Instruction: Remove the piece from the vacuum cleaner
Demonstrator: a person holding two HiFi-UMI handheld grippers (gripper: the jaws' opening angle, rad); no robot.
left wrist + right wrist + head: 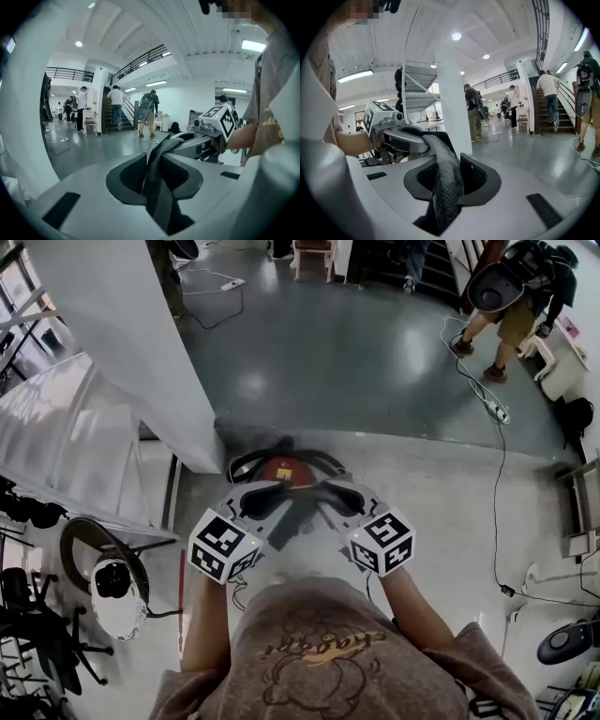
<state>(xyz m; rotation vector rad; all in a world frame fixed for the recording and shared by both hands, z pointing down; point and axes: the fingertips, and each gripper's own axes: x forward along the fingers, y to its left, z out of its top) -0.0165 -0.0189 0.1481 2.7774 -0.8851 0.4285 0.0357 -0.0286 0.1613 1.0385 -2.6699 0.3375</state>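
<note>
I hold a dark mesh strap-like piece (298,510) stretched between both grippers, above the red vacuum cleaner (286,468) on the floor. My left gripper (258,501) is shut on the piece's left end and my right gripper (342,498) on its right end. In the left gripper view the piece (161,150) rises from between the left gripper (154,177) jaws and runs over to the right gripper (187,137). In the right gripper view the piece (441,157) is pinched in the right gripper (447,182) and leads to the left gripper (410,139). Much of the vacuum is hidden behind the grippers.
A white pillar (131,334) stands close at the left. Chairs (28,615) and a white round device (112,582) crowd the lower left. A cable with a power strip (489,401) crosses the floor at the right. A person with a backpack (511,292) walks at the far right.
</note>
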